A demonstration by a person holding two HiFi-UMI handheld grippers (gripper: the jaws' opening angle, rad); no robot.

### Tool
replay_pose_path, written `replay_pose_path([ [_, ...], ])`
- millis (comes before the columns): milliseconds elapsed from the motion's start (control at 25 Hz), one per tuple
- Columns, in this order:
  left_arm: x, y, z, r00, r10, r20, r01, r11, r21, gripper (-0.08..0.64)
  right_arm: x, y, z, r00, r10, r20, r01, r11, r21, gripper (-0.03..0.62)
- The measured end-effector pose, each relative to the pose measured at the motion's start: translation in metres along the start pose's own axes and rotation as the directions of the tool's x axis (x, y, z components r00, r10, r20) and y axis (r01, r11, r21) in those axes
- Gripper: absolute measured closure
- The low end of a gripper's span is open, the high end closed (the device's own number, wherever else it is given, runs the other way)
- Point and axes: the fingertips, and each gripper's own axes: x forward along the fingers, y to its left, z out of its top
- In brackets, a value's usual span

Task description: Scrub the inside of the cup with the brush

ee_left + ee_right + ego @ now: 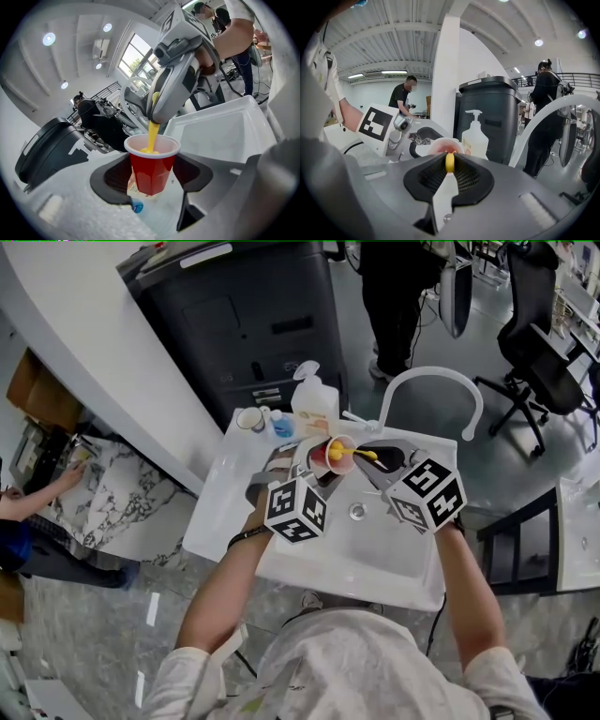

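Left gripper [151, 180]: fingers [111, 177] spread wide, clamped on the sides of the red cup [152, 164], which is held over the sink [375, 549]. Right gripper [449, 172]: fingers [427, 177] nearly closed, pinching the handle of the yellow brush [449, 162]. The brush head is down inside the cup.

Risks:
- Side load from scrubbing pries the cup out of the grip or crushes its thin wall.
- Slim handle twists in the pinch.
- Either one drops into the sink.
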Motion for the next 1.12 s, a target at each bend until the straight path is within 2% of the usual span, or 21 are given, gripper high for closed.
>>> replay_pose_path([
  [320, 0.002, 0.003, -0.004, 1.000, 0.014, -0.001, -0.014, 1.000, -0.019, 0.284, 0.002, 0.002, -0.010, 0.999, 0.011, -0.041, -0.010, 1.000, 0.012, 0.557],
  [1120, 0.005, 0.004, -0.010, 1.000, 0.021, -0.003, -0.021, 0.998, -0.059, 0.285, -0.003, 0.016, 0.000, 0.999, 0.049, 0.015, -0.050, 0.997, 0.067, 0.557],
])
